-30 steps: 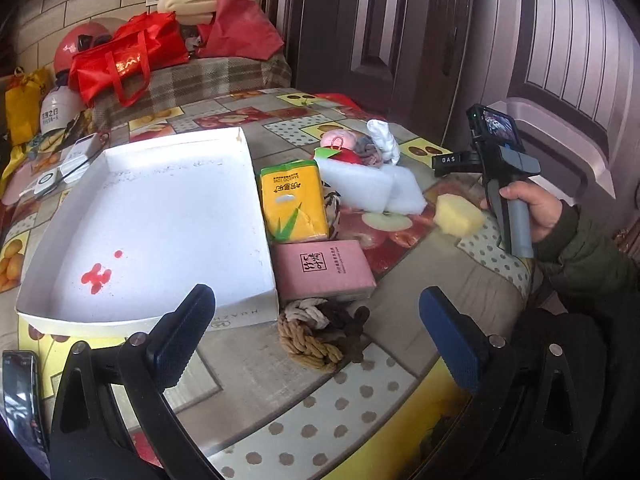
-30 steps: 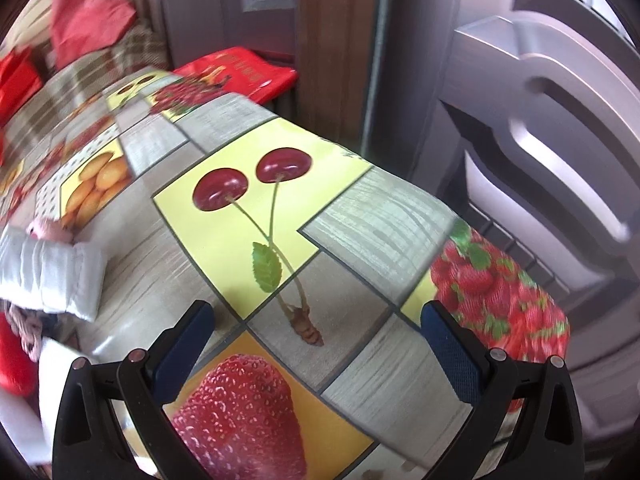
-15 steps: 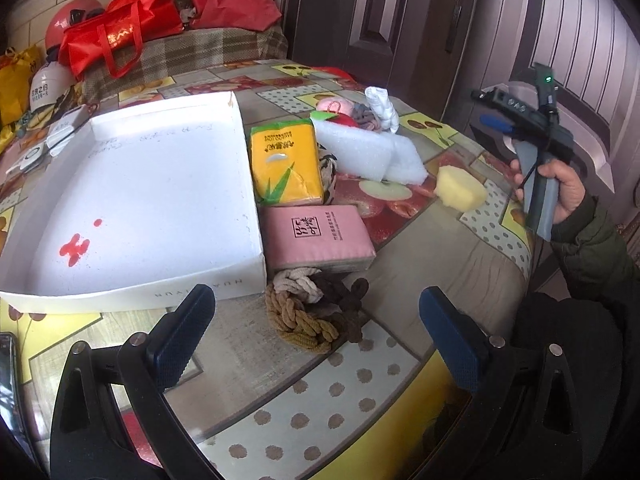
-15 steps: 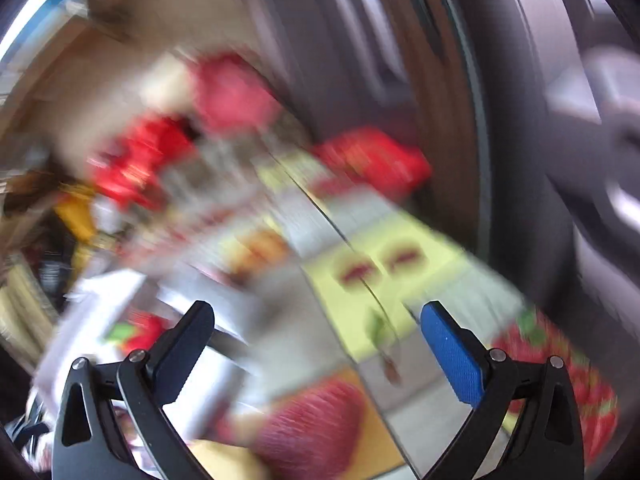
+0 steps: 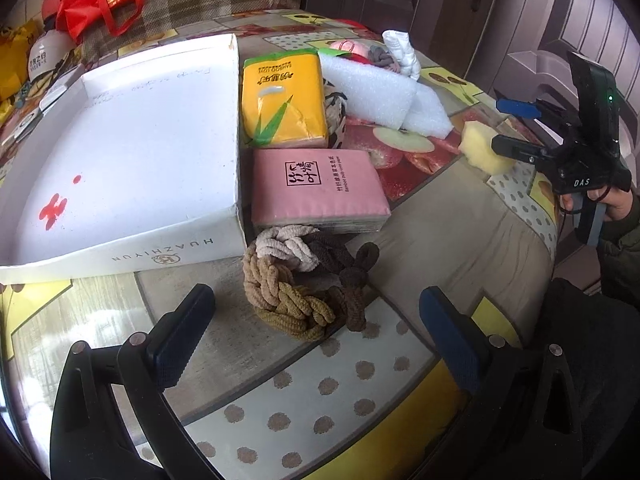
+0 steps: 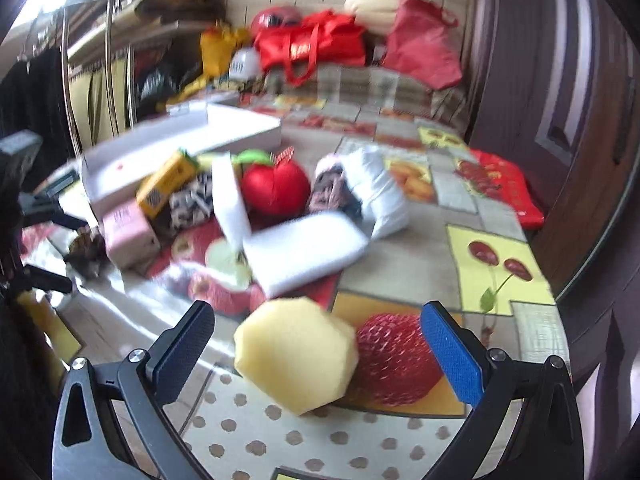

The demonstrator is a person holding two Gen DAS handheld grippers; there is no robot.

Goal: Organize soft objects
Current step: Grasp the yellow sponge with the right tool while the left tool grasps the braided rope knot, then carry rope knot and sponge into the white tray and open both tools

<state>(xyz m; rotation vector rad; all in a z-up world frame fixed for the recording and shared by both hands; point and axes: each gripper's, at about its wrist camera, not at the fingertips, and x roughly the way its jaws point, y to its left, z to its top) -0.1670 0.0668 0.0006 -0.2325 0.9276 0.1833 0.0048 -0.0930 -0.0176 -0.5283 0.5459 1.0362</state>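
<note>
Yellow sponge (image 6: 295, 354) lies between the right tool's (image 6: 318, 346) spread jaws.

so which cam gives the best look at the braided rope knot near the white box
The left wrist view: the braided rope knot lies sharp and whole just ahead of the open left gripper. In the right wrist view it is only a small blurred dark clump beside the pink tissue pack.

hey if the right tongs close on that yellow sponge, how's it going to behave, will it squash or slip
The yellow sponge looks porous and foamy, so it will probably squash between the right tongs rather than resist. It looks light for its bulk, so it should lift easily off the table. Its flat faces and rough surface suggest it won't roll or slip much. The tongs are open around it now.
</note>
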